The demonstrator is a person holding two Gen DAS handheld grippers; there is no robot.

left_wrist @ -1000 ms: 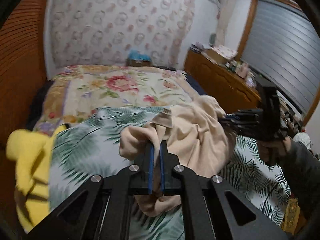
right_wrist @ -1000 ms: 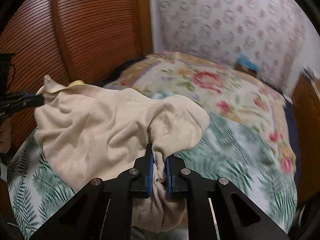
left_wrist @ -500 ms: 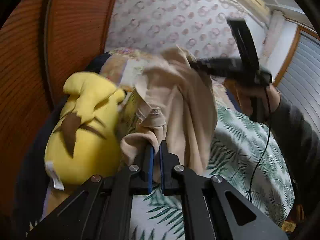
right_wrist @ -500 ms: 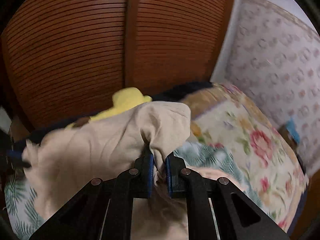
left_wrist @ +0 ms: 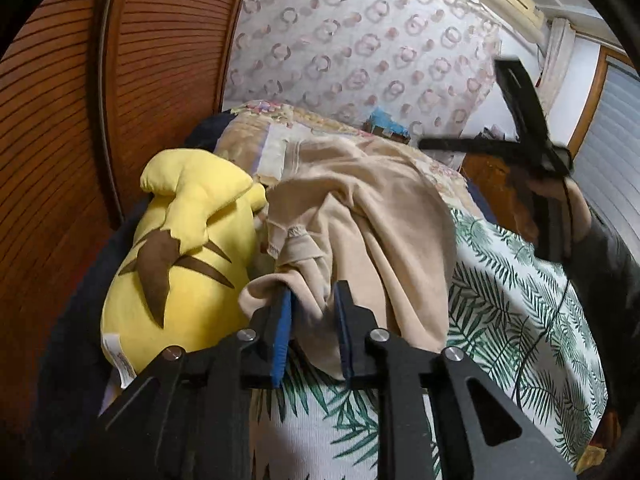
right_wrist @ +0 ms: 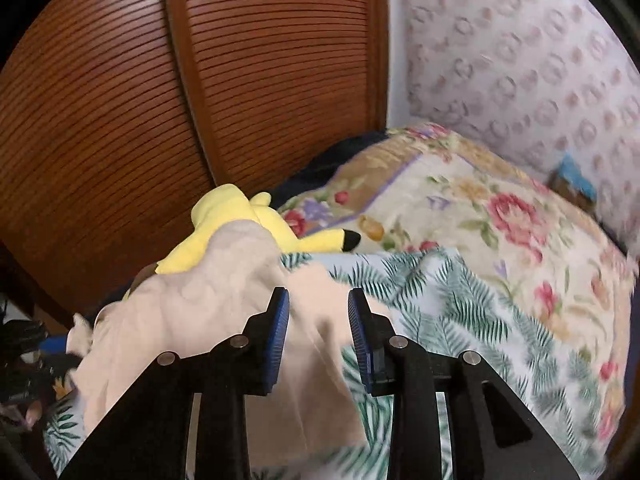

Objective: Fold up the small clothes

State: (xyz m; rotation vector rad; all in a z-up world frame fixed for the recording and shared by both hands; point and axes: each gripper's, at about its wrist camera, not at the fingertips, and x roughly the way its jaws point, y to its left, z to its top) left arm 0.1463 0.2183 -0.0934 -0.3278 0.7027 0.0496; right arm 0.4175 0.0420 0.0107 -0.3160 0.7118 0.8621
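I had a beige garment [left_wrist: 372, 216] heaped on the bed [left_wrist: 520, 292], on its palm-leaf sheet, with its near edge lying against a yellow plush toy [left_wrist: 180, 256]. My left claw [left_wrist: 314, 320] sat low at the garment's near corner; its jaws had just been opening, and a fold of cloth lay loosely between the blue pads [left_wrist: 282, 332] without being pinched, which I judged to be a release after laying that corner down. My right claw [right_wrist: 318, 332] was the same: jaws just opened to a narrow gap, with blurred beige cloth hanging in that gap and no pad pressing on it. In the left view that claw appeared as a dark shape held up in a hand [left_wrist: 560, 204] above the far side of the garment. The cloth looked bunched rather than flat, so I judged the fold unfinished. On the left, the plush toy and a slatted wooden door [right_wrist: 180, 120] behind it crowded the garment's edge and left little room there. The open room lay to the right, across the leaf-print sheet and a floral quilt [right_wrist: 460, 208] further up the bed.
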